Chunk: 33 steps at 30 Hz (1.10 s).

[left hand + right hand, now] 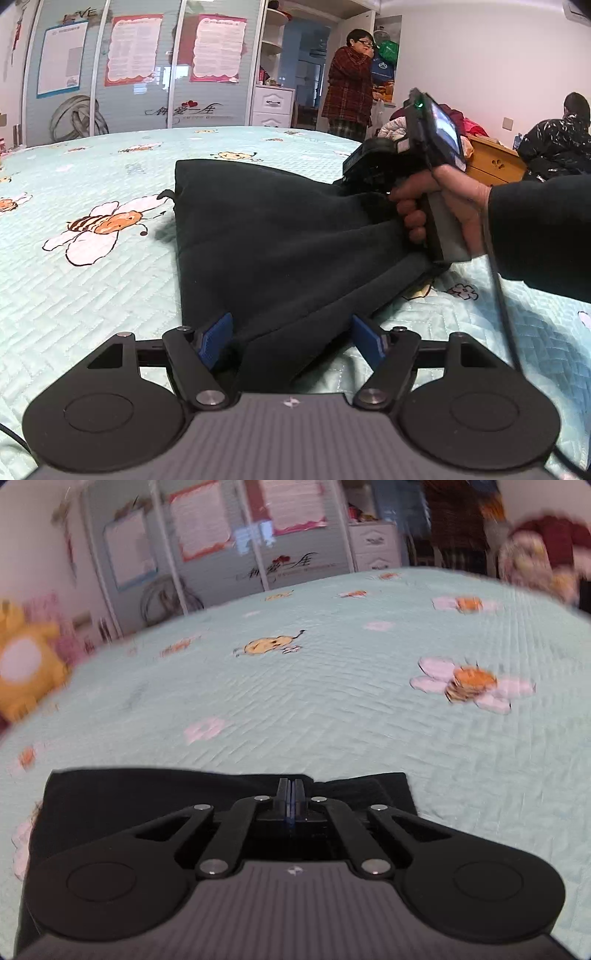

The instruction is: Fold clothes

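Two views show one dark garment on a pale green bee-print bedspread. From the left wrist camera, the left gripper hovers over the garment's near edge, its blue pads spread wide with cloth lying between them. At right, a bare hand holds the right gripper against the garment's raised far-right corner. A person in plaid stands far behind. From the blurred right wrist camera, that gripper has its fingers pressed together at the garment's far edge; whether cloth is pinched cannot be told. A yellow plush toy sits far left.
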Tool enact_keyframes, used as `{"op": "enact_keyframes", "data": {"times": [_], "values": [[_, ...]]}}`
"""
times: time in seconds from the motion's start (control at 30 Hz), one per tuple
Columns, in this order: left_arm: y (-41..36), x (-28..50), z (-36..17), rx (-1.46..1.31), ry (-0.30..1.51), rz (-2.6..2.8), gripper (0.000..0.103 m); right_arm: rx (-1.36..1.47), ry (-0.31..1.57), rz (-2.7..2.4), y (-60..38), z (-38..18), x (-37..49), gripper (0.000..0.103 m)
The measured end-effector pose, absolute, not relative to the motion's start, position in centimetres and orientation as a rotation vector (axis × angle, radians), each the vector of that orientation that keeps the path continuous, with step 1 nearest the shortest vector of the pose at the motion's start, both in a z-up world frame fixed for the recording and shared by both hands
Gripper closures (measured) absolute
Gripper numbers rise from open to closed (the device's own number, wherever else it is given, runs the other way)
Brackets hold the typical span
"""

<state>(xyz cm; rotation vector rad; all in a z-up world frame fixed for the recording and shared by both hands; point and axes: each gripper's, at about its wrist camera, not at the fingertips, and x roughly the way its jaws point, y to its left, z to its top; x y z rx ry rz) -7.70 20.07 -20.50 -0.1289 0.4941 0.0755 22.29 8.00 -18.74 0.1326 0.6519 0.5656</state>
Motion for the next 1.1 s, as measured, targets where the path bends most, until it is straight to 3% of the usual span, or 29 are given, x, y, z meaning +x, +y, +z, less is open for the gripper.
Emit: {"op": "enact_keyframes", "data": {"times": [0.23,0.37,0.47,0.67,0.8,0.87,0.9,0.97,1.1], "values": [[20.5,-7.5,-20.5,-0.136,0.498,0.075,0.027,0.15,0.589,0.522,7.8,-17.7,20.5,0.103],[20.4,-7.4,-20.5,-0.133,0.5,0.076,0.027,0.084,0.542,0.557,8.6,-16.2,18.8,0.093],[20.4,-7.4,-20.5,-0.131,0.497,0.07,0.027,0.102,0.59,0.533,7.6,-17.4,20.5,0.103],[20.4,-7.4,-20.6,-0.131,0.502,0.069,0.025,0.09,0.574,0.524,6.8,-17.4,19.2,0.103],[20.4,-7.4,-20.6,-0.131,0.504,0.069,0.024,0.071,0.542,0.518,6.1,-16.8,16.1,0.09],[20.3,-7.4,-20.6,-0.128,0.505,0.07,0.024,0.056,0.562,0.514,5.2,-17.8,15.9,0.094],[20.3,-7.4,-20.6,-0.126,0.505,0.07,0.024,0.047,0.569,0.506,4.8,-18.3,16.0,0.103],[20.2,-7.4,-20.6,-0.122,0.506,0.071,0.024,0.065,0.579,0.477,4.1,-17.8,16.0,0.103],[20.0,-7.3,-20.7,-0.109,0.513,0.068,0.021,0.051,0.578,0.459,3.4,-16.8,14.4,0.089]]}}
